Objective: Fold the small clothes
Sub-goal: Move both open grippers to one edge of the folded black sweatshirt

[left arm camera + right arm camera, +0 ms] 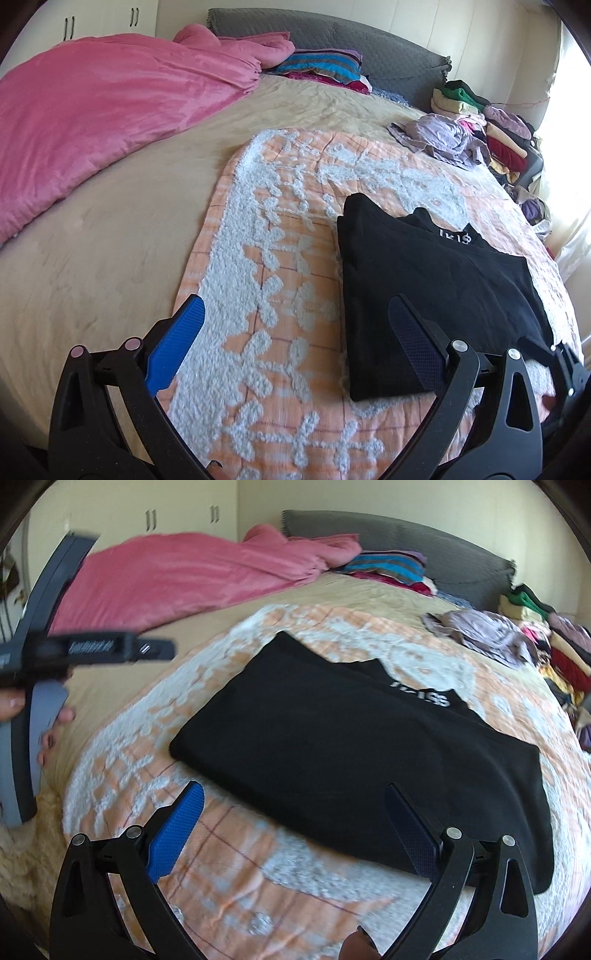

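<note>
A black garment (424, 291) with white lettering lies folded flat on an orange and white patterned blanket (280, 258) on the bed. It also shows in the right wrist view (351, 753). My left gripper (295, 321) is open and empty, hovering near the garment's left edge. My right gripper (295, 805) is open and empty, just in front of the garment's near edge. The left gripper's body and the hand holding it (40, 686) show at the left of the right wrist view.
A pink duvet (110, 110) covers the bed's far left. Striped pillows (321, 68) lie by the grey headboard (369, 48). A crumpled lilac garment (439, 140) and stacks of folded clothes (506, 140) sit at the far right. The blanket also shows in the right wrist view (229, 867).
</note>
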Action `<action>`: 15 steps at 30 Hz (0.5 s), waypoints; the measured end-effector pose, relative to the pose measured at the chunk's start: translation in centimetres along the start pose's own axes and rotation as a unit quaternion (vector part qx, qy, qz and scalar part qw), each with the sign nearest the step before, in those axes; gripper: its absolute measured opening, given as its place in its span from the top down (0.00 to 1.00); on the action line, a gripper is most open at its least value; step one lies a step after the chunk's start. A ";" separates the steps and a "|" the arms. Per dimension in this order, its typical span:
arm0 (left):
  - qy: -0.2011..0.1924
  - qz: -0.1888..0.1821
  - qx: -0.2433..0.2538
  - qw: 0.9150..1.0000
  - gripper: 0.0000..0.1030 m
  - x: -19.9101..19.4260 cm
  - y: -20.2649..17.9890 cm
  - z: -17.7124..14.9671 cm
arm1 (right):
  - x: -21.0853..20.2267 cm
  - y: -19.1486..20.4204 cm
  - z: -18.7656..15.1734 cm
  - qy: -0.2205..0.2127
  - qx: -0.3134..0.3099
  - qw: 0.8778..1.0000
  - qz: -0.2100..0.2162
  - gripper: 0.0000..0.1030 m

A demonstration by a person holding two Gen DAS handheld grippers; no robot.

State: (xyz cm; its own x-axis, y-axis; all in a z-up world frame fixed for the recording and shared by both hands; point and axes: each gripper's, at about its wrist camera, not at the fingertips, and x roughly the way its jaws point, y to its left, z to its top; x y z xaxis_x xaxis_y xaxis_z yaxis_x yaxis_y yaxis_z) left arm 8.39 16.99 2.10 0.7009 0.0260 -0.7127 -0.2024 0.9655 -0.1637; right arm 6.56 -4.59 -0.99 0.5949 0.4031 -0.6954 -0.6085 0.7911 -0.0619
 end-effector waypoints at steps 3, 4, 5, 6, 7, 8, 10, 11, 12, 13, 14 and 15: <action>0.003 0.002 0.004 1.000 0.09 0.8 -0.2 0.4 | 1.2 1.3 -0.1 0.007 -0.027 1.000 -0.005 0.06; 0.004 0.003 0.006 1.000 0.09 1.1 -0.3 0.6 | 1.6 1.7 -0.2 0.010 -0.035 0.999 -0.007 0.06; 0.006 0.003 0.007 1.000 0.09 1.4 -0.3 0.7 | 2.1 2.2 -0.2 0.014 -0.046 0.999 -0.013 0.06; 0.008 0.002 0.008 1.000 0.09 1.8 -0.4 0.8 | 2.5 2.5 -0.3 0.015 -0.053 0.998 -0.015 0.06; 0.010 0.002 0.008 1.000 0.09 2.0 -0.5 0.9 | 2.8 2.6 -0.3 0.017 -0.057 0.998 -0.017 0.06; 0.011 0.002 0.009 1.000 0.09 2.3 -0.5 1.0 | 3.3 2.9 -0.4 0.020 -0.064 0.998 -0.021 0.06; 0.015 0.002 0.010 1.000 0.09 2.9 -0.6 1.1 | 4.1 3.3 -0.5 0.023 -0.076 0.996 -0.029 0.06; 0.016 0.002 0.011 1.000 0.09 3.2 -0.7 1.2 | 4.4 3.4 -0.5 0.024 -0.081 0.996 -0.032 0.06; 0.017 0.002 0.012 1.000 0.09 3.4 -0.7 1.3 | 4.7 3.5 -0.5 0.026 -0.086 0.995 -0.036 0.06; 0.018 0.003 0.012 1.000 0.09 3.7 -0.8 1.4 | 5.0 3.6 -0.5 0.027 -0.090 0.995 -0.040 0.06; 0.019 0.003 0.013 1.000 0.09 3.9 -0.8 1.5 | 5.5 3.7 -0.5 0.029 -0.095 0.994 -0.044 0.06; 0.019 0.005 0.013 1.000 0.09 4.1 -0.9 1.7 | 5.8 3.9 -0.6 0.030 -0.098 0.994 -0.047 0.06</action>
State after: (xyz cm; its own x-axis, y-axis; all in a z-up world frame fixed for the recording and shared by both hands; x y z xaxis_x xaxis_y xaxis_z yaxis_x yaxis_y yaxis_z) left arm 12.59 16.67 0.44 0.6719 0.0255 -0.7402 -0.1904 0.9718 -0.1394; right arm 7.34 0.52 -5.65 0.6246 0.2996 -0.7212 -0.6467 0.7161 -0.2626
